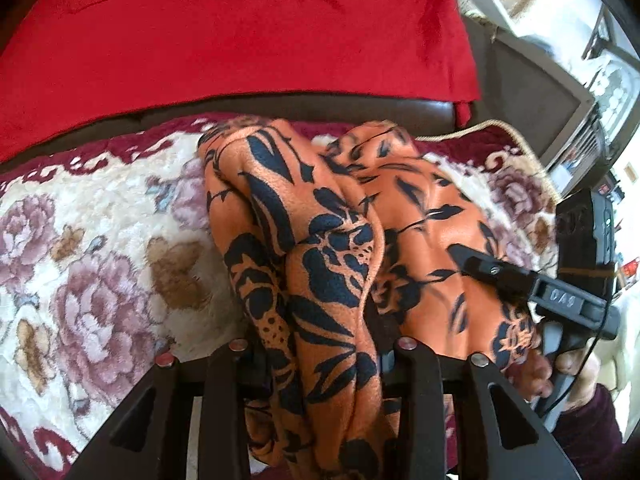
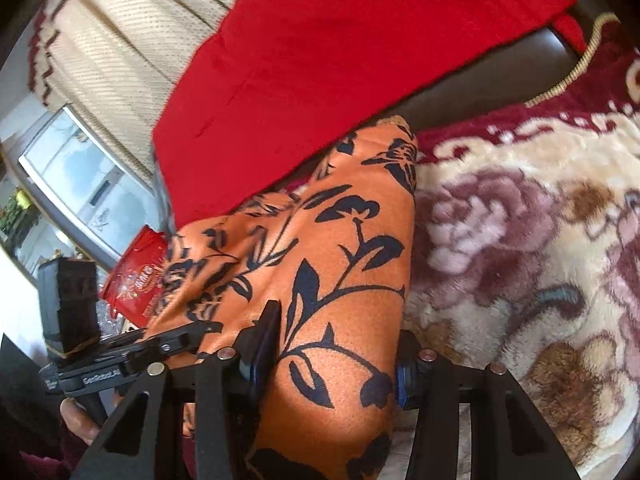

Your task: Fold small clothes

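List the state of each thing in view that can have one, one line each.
Orange cloth: bunched, held between both grippers, partly on the blanket.
Left gripper: shut on the cloth.
Right gripper: shut on the cloth.
Red cloth: spread flat behind.
Flowered blanket: spread out under the cloth.

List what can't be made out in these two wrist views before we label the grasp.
- Left wrist view: left hand-held gripper pads hidden by the orange patterned garment bunched between the fingers.
- Right wrist view: right hand-held gripper contact hidden the same way; garment hem cut off by the bottom edge.
- Right wrist view: print on the red packet too small and blurred.
- Both: garment type unclear, crumpled on the floral blanket.
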Tool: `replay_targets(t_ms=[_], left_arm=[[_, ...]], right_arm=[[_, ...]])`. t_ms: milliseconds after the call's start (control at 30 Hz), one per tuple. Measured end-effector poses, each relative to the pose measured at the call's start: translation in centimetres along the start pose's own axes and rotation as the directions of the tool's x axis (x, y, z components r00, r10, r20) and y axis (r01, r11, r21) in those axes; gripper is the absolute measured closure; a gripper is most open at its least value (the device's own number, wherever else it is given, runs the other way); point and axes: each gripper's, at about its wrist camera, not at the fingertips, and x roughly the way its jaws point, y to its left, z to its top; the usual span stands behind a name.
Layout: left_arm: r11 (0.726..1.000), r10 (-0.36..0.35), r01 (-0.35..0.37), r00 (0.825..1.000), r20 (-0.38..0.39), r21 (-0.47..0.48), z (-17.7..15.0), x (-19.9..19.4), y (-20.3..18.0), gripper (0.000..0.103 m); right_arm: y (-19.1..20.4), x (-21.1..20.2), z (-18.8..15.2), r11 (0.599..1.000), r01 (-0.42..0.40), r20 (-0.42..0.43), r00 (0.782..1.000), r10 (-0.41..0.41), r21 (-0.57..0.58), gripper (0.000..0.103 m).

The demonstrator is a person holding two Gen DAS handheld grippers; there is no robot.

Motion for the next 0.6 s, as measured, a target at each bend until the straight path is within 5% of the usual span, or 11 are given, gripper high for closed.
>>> replay_targets(t_ms=[133,267,333,467,567,600], left_arm=[[0.998,0.051,-0.051,0.999,-0.019,-0.021,-0.6,0.7,1.0,0.038],[0.998,0.016,-0.017,1.0,-0.019,-0.065,-1.0,-0.4,2.2,0.037],[0.996,0.013,-0.012,1.0,0.008,-0.086,-1.4,-1.6,2.7,0.037],[0.993,0.1,-0.091,0.986,0.132,-0.078,-2.6,-5.6,2.6,0.037],[0.982,0.182,-0.173,0.97,0.162,-0.072,-4.1,-6.4,2.6,0.034],[0.975,0.222,-0.215,0.965,0.137,-0.063,-4.6,-5.7,2.7,0.034]], right_arm=[[-0.8,0.1,-0.3,0.997,0.061,-0.028,0.998,-0.06,0.036,0.033],[0.9,-1.4,-0.8,0.99,0.14,-0.001,0.99,-0.14,-0.016,0.033],[3.0,-3.2,-1.5,0.971,0.218,0.079,0.974,-0.211,-0.102,0.033],[6.7,-6.1,-4.1,0.942,0.255,0.247,0.948,-0.199,-0.219,0.033],[9.3,-5.5,-5.7,0.913,0.265,0.246,0.95,-0.192,-0.312,0.04],[9.8,-4.5,-6.1,0.906,0.261,0.21,0.957,-0.199,-0.332,0.049]])
